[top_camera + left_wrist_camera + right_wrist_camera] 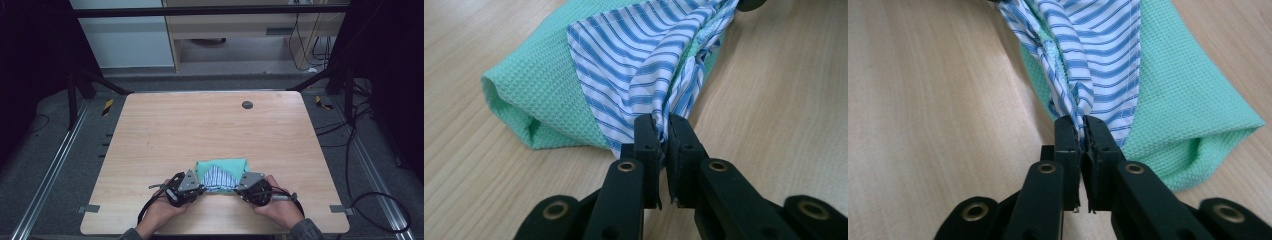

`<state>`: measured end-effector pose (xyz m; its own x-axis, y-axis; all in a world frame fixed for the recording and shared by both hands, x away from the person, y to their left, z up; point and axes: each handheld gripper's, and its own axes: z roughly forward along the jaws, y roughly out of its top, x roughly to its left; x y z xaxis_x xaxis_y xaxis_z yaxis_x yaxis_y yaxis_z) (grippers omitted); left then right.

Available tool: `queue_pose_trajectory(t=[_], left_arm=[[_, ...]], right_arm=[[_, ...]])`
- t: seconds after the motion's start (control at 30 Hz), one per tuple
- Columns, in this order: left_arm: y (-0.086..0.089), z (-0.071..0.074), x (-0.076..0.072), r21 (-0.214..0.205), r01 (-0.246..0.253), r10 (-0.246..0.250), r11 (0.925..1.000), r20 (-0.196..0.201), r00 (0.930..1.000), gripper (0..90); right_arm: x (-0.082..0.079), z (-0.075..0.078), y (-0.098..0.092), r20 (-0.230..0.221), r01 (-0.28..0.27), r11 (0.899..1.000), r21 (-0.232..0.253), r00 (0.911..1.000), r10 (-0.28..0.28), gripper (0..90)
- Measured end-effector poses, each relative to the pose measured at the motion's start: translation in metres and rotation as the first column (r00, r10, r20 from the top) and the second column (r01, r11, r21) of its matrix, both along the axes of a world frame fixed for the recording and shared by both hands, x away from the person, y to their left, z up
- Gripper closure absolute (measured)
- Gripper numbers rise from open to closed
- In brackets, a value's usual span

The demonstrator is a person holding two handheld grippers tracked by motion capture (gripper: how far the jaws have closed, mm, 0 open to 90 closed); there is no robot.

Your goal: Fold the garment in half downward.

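Lower middle of the high view: striped cloth [218,178] lying over a green waffle-weave cloth [230,165] on the wooden table [200,125], near its front edge. Left gripper [199,189] just left of the bundle, jaws clamped on a gathered corner of the striped cloth [644,65], green cloth [534,95] at centre left of the left gripper view. Right gripper [241,189] just right of it, likewise pinched tight on the striped cloth [1098,50], green cloth [1188,110] at right of the right gripper view.
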<state>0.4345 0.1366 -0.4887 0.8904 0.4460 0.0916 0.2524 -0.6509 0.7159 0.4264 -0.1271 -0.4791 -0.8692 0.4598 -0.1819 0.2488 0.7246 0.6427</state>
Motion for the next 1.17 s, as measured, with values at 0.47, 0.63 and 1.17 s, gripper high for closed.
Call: queue_pose_trajectory(t=[0.47,0.63,1.17], left_arm=[[0.048,0.007,0.001,-0.047,-0.195,0.195,0.9797,0.000,0.9808,41.6],[0.071,0.000,0.029,-0.066,-0.334,0.334,0.9403,-0.017,0.9426,24.7],[0.088,-0.020,0.062,-0.033,-0.497,0.495,0.8670,-0.057,0.8670,4.9]], right_arm=[[-0.011,0.004,-0.046,0.012,0.203,0.977,0.068,0.9788,-0.205,34.5],[0.013,-0.003,-0.069,-0.020,0.376,0.920,0.110,0.9264,-0.376,20.4],[0.054,-0.033,-0.086,-0.113,0.624,0.762,0.173,0.7812,-0.614,2.0]])
